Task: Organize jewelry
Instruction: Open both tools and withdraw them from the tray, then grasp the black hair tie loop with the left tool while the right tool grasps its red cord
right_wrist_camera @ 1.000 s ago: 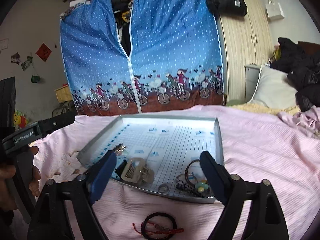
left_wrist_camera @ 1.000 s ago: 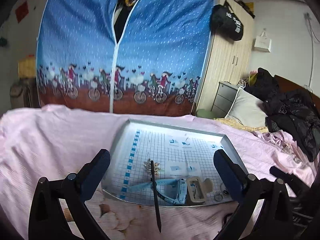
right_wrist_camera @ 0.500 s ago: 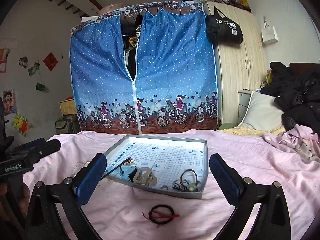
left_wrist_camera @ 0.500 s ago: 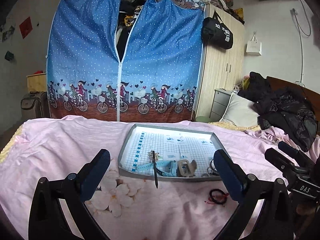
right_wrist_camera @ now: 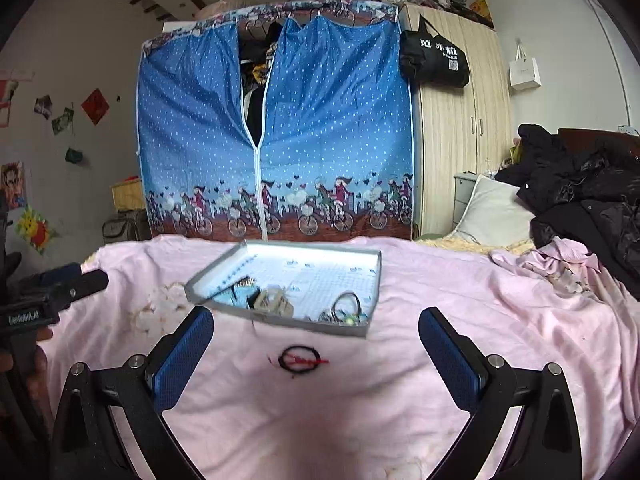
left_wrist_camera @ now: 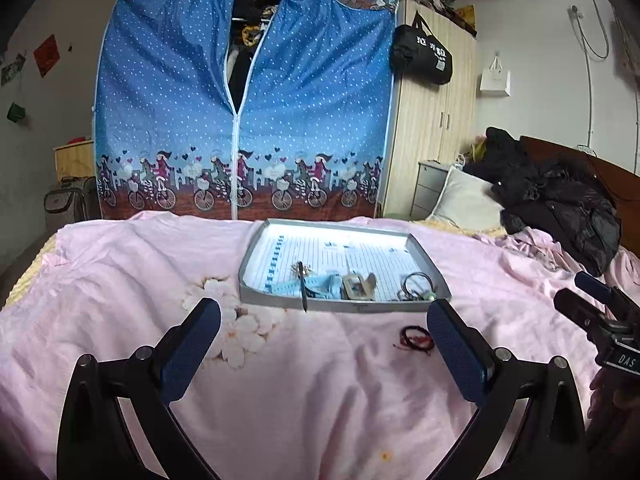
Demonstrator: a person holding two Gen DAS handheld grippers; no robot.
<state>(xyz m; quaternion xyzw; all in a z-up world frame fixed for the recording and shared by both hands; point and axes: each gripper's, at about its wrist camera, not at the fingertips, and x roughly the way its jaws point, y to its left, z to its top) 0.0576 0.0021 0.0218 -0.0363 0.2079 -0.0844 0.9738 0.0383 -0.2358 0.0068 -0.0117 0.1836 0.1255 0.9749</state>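
I have both grippers held back from the work, above the pink bedspread — the left gripper spread wide and empty, the right gripper the same. The grey tray sits on the bed with a blue watch, a beige hair clip and some rings already in it. One black-and-red cord bracelet lies on the bedspread just short of the tray's near wall. I judge that is the step in hand — next I need to lower the right gripper over it and pinch cord, not cloth.
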